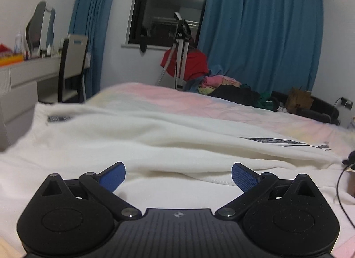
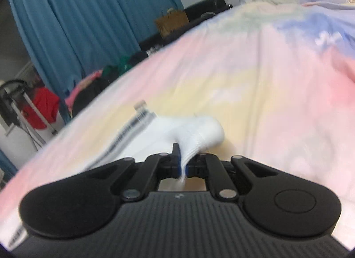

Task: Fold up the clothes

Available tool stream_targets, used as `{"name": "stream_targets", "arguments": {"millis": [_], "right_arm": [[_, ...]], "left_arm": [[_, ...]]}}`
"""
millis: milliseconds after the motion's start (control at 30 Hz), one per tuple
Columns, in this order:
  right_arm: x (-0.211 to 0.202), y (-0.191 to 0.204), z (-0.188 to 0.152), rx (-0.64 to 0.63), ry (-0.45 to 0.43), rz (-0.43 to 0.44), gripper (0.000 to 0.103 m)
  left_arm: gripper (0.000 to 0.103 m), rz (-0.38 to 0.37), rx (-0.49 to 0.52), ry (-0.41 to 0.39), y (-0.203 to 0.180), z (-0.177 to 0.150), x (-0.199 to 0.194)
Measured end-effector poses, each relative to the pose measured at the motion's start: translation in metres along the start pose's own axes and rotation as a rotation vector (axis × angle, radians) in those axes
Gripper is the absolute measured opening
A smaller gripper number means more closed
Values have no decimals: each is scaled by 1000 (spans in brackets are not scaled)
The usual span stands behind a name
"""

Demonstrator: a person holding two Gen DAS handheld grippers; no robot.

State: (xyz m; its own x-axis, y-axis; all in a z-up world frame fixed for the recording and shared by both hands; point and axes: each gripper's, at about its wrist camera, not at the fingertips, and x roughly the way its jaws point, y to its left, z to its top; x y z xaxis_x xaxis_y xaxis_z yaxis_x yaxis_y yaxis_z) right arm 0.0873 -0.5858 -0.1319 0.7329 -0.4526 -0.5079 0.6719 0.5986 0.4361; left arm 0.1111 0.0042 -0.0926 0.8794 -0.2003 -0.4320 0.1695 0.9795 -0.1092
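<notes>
A pastel pink, yellow and blue bedspread (image 2: 277,85) covers the bed; across it lies a fluffy white sweater (image 1: 133,133) with black-and-white patterned trim, rumpled in soft folds; the left gripper (image 1: 178,177) hovers just above it, blue pads spread wide; the right gripper (image 2: 182,164) pinches the sweater's ribbed cuff, lifted off the bedspread.

Both grippers, left (image 1: 178,177) and right (image 2: 182,164), are matte black with blue-padded jaws, silver screws and ribbed housings.

Left gripper (image 1: 178,177) low, fingers spread wide, right gripper (image 2: 182,164) pinched closed (cloth between fingers)
</notes>
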Motion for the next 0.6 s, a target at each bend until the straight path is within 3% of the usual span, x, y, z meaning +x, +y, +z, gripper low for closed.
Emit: {"name": "stream_targets", "arguments": {"millis": [100, 167, 200, 300, 333, 600], "right_arm": [[-9, 10, 1, -32, -3, -9, 14], [-19, 19, 0, -73, 11, -39, 29], [-25, 24, -1, -98, 16, -49, 42], [-57, 37, -3, -164, -16, -8, 75], [-69, 42, -6, -184, -28, 8, 79], [-183, 86, -30, -322, -9, 197, 78]], "left_arm": [[103, 18, 5, 3, 2, 4, -4], [103, 21, 7, 5, 2, 7, -5], [103, 26, 16, 2, 2, 8, -7], [103, 18, 21, 14, 2, 9, -15], [103, 18, 19, 18, 1, 10, -16], [103, 32, 19, -22, 5, 11, -55]]}}
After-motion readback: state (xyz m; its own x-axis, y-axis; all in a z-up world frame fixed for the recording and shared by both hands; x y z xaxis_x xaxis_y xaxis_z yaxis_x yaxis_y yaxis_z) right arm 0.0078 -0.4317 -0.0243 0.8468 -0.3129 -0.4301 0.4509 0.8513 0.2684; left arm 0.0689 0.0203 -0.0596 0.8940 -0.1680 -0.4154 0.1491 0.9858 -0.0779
